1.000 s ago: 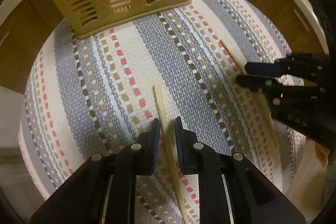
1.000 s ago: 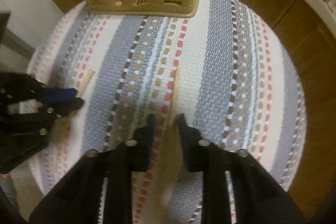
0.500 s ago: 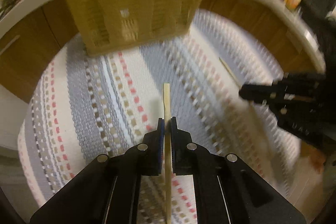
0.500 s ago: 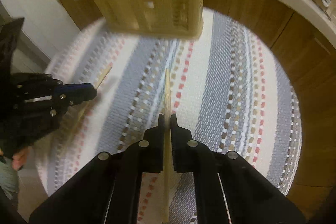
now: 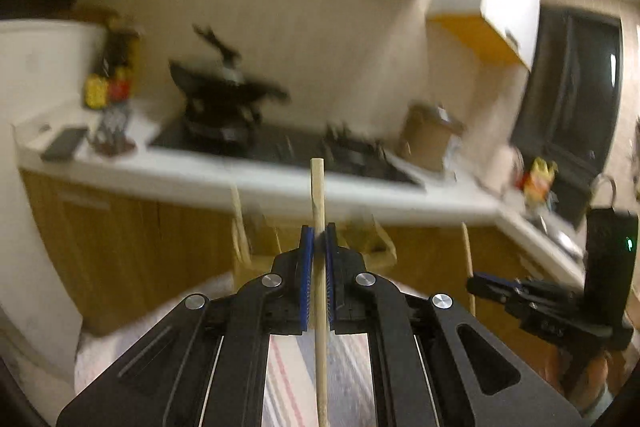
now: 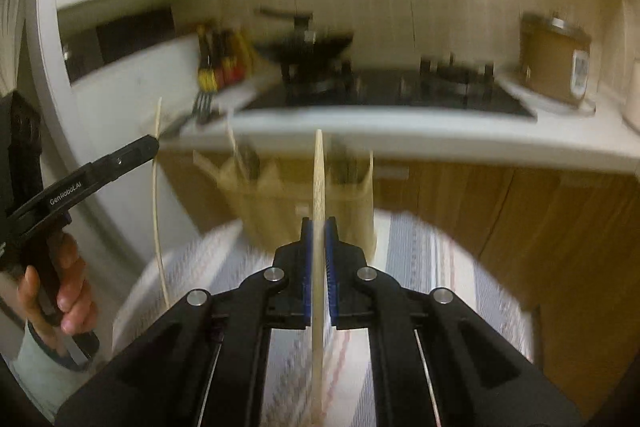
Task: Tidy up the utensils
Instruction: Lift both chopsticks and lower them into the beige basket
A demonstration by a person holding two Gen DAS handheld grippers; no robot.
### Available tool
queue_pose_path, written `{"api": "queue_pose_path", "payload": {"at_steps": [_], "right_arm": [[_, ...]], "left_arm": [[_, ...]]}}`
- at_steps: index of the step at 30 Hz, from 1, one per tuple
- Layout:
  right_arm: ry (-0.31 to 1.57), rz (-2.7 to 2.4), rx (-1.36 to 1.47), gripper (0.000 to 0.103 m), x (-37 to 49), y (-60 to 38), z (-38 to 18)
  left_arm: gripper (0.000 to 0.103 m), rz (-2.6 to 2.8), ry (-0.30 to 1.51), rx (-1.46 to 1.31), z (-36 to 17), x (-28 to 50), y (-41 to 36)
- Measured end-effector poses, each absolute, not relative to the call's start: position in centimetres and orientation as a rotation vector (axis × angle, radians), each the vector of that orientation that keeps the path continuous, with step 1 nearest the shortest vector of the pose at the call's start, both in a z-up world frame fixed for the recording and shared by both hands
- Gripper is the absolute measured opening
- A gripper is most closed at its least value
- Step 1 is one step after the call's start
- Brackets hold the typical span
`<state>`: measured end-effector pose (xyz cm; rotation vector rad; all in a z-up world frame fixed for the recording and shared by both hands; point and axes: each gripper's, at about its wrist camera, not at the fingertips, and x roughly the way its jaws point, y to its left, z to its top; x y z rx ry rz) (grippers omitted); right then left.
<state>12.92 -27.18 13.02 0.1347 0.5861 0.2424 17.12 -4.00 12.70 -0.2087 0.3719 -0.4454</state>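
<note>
In the left wrist view my left gripper [image 5: 319, 233] is shut on a pale wooden chopstick [image 5: 318, 191] that stands upright between the blue pads, lifted off the striped mat [image 5: 288, 379]. Behind it, blurred, is the tan slotted utensil basket [image 5: 256, 247]. My right gripper [image 5: 474, 283] hovers at the right, also holding a stick. In the right wrist view my right gripper [image 6: 319, 227] is shut on a second chopstick [image 6: 319, 175], with the basket [image 6: 280, 195] just beyond on the mat [image 6: 420, 267]. The left gripper [image 6: 152, 145] shows at the left with its chopstick [image 6: 157, 219].
A white counter [image 6: 400, 135] with a black stove [image 6: 380, 91], a wok [image 6: 308, 47], bottles [image 6: 220, 63] and a brown canister [image 6: 554, 59] runs behind the basket. Wooden cabinet fronts [image 6: 540, 227] stand below it. A hand [image 6: 68, 287] holds the left gripper's handle.
Both grippers shut on chopsticks lying on the mat, then rose and tilted up. The views now show the counter instead of the mat, and both chopsticks hang in the air.
</note>
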Motion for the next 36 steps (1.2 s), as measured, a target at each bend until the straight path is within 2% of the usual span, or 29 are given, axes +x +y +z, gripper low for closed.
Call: {"api": "queue_pose_path", "payload": {"at_steps": [7,13,23,36], "right_arm": [[0.421,0.19,0.168,0.004,17.3,-26.9,17.2],[0.33,0.131,0.144,0.004,20.4,-26.6,18.0],[0.156,0.069,0.17,0.004,23.0,-26.8,16.1],[0.119,0.041,0.063,0.004,24.7,-24.0,12.5]], "left_arm": [[0.004,-0.345,0.158,-0.305,17.0,19.2,-3.3],[0.004,-0.264,0.066,-0.321,16.5,21.9,-4.1],[0.004,-0.167,-0.022,-0.25,14.2,25.3,-6.0],[0.004,-0.127,-0.033,-0.212,11.7,26.8,-6.2]]}}
